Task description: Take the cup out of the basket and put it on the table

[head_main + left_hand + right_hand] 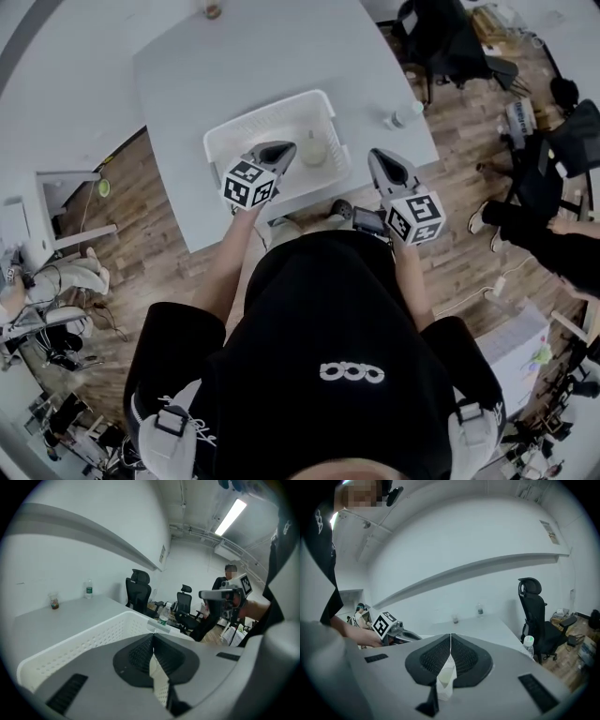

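Both grippers are pressed together and hold nothing. The left gripper (278, 152) has its tips over the near part of the white basket (272, 111). The right gripper (382, 161) hangs just outside the basket's right wall, above the near edge of the grey table (234, 56). The cup (313, 148) stands upright inside the basket, toward its right side, just beyond and to the right of the left tips. Neither gripper touches it.

The step in hand looks like the reach for the cup, and the left gripper seems better placed for it. Its jaws should spread before they go down, since closed tips would only knock the cup over. They should then pass one on each side of the cup's wall, below the rim. The cup looks thin and pale, so a gentle squeeze is safer than a hard one. In the right gripper view it seems to have something in it, though that is hard to tell. Keeping it level would therefore be wise.

The lift should go straight up until the cup's base clears the perforated wall. The bare table beyond the basket gives room to set it down, well short of the small cup (214, 9) at the far edge and the bottle (405, 114) near the right edge.
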`<state>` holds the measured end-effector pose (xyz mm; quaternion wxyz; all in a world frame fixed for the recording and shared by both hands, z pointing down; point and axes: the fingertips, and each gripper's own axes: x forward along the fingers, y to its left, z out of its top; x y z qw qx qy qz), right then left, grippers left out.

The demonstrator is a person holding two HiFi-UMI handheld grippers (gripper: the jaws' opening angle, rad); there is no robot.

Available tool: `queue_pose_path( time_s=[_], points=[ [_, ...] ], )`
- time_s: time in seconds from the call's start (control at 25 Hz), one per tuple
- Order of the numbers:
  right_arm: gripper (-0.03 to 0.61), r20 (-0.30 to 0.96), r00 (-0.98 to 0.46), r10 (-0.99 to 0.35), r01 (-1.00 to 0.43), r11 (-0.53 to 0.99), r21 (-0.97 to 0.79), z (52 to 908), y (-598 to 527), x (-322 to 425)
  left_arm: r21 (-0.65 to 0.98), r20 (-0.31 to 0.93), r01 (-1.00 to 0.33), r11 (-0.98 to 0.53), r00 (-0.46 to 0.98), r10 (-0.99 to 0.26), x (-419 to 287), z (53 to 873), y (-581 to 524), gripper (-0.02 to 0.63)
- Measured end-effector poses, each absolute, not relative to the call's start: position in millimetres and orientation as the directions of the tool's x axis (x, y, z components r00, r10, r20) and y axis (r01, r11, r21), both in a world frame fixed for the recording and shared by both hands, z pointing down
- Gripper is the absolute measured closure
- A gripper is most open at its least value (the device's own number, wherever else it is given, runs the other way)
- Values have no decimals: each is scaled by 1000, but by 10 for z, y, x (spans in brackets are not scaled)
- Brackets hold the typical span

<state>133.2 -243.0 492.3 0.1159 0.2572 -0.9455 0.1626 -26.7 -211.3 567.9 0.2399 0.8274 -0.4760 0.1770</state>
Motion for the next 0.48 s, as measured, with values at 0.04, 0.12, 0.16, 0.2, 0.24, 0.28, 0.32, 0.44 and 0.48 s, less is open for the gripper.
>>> queue_pose_path(
  time_s=[0.04,0.12,0.16,0.2,0.24,0.28,0.32,0.44,0.48],
  points=[
    [552,305,-834,-459,-535,809,-245,4916,-2424,1298,223,539,-868,-444,489,-686,-295,5763,-2165,604],
    [552,314,-819,-480,-558,795,-239,4922,-2408,1252,215,575,-860,-463,495,-652,-336,5939,-2267,604],
    [552,320,-811,-490,-569,787,-238,4931,-2403,1236,216,593,-854,-473,499,-632,-346,6031,-2315,604],
    [552,325,-803,-500,-581,779,-236,4943,-2402,1225,218,611,-848,-484,505,-609,-346,6121,-2361,604],
    [552,331,-795,-509,-592,771,-235,4958,-2403,1222,220,630,-841,-494,509,-586,-335,6208,-2404,604],
    [552,337,-786,-518,-603,763,-235,4978,-2404,1224,222,647,-835,-503,512,-565,-316,6292,-2446,604],
    [552,343,-778,-526,-613,754,-235,5004,-2406,1227,222,663,-831,-510,512,-546,-295,6377,-2486,604],
    [552,359,-762,-539,-634,735,-241,5127,-2393,1217,217,712,-828,-517,496,-497,-254,6654,-2567,590],
    [552,363,-758,-542,-638,730,-244,5174,-2378,1213,213,730,-829,-517,487,-480,-242,6752,-2574,556]
  ],
)
